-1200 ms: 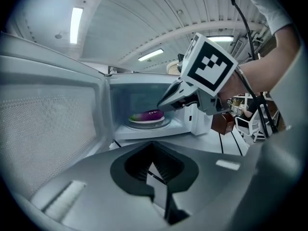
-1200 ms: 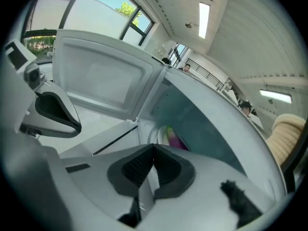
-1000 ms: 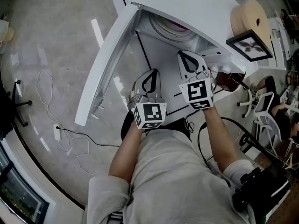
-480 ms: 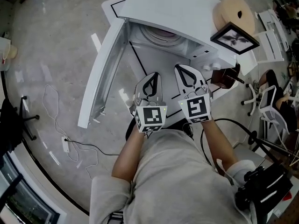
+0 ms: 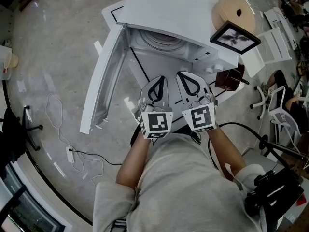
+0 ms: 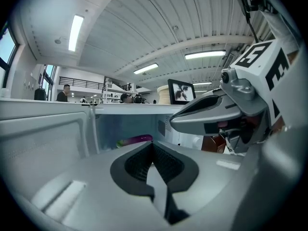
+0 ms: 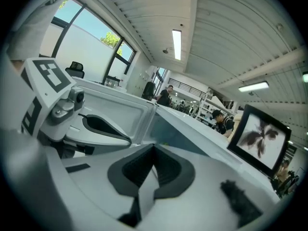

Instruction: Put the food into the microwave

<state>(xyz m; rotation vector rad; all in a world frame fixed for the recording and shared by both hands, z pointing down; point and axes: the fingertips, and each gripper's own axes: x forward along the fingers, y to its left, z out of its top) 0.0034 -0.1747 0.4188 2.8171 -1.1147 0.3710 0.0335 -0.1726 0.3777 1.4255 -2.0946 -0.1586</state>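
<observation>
The person wears a loose, pale grey-beige shirt point(image 5: 178, 187) whose sleeves point(image 5: 110, 199) stop around the elbow. The left gripper point(image 5: 159, 79) and right gripper point(image 5: 183, 75) look alike. Each has a smooth white shell that narrows to a point. Each jaw face carries a ribbed black pad point(image 6: 139, 163), and together the pads form a dark teardrop loop. At the near end of each sits a cube point(image 5: 156, 122) printed with black-and-white square markers. A round metal screw point(image 7: 77, 96) shows on the side of the left one, above a grey hinge piece.
</observation>
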